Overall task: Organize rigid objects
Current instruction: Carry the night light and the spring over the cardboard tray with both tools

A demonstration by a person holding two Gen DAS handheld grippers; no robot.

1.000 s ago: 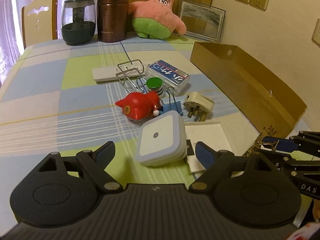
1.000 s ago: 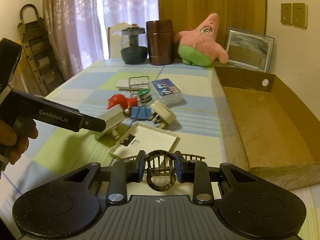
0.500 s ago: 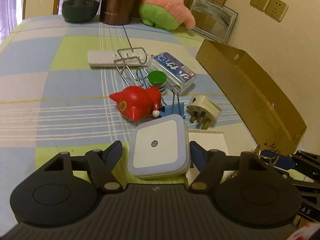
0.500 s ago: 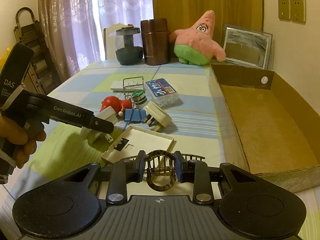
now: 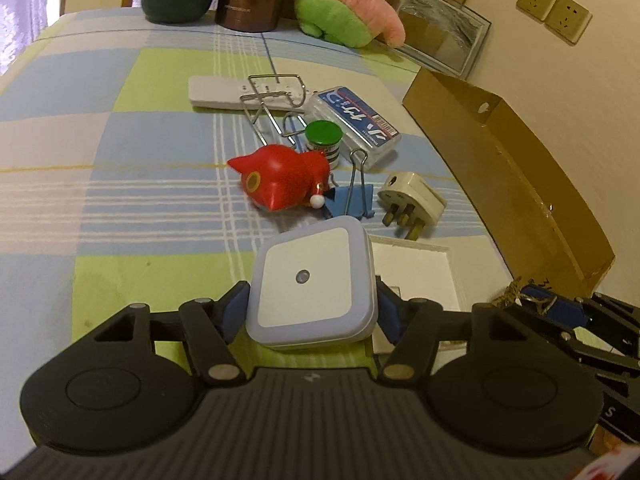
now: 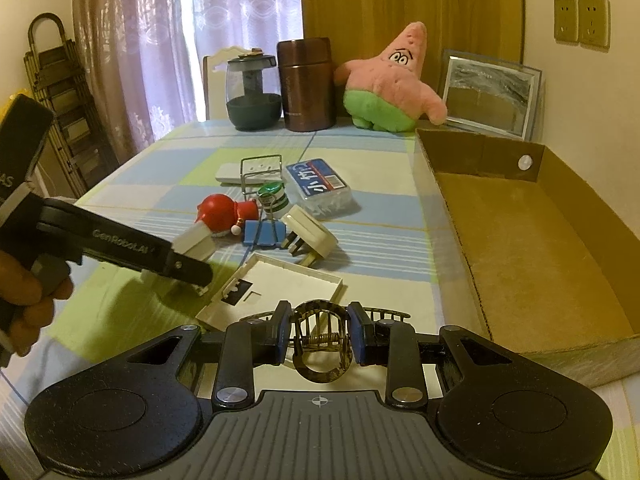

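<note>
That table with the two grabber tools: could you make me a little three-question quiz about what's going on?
1. True or false: the cardboard box already holds some of the items.
2. What is the right gripper clamped on?
A. a plug
B. a hair claw clip
C. a red toy
3. Fill in: the left gripper has its fingers on either side of the square white ____.

Key
1. False: its floor looks bare.
2. B, the hair claw clip.
3. Night light. The fingers sit against its sides, and in the right wrist view it appears lifted off the table.
</note>
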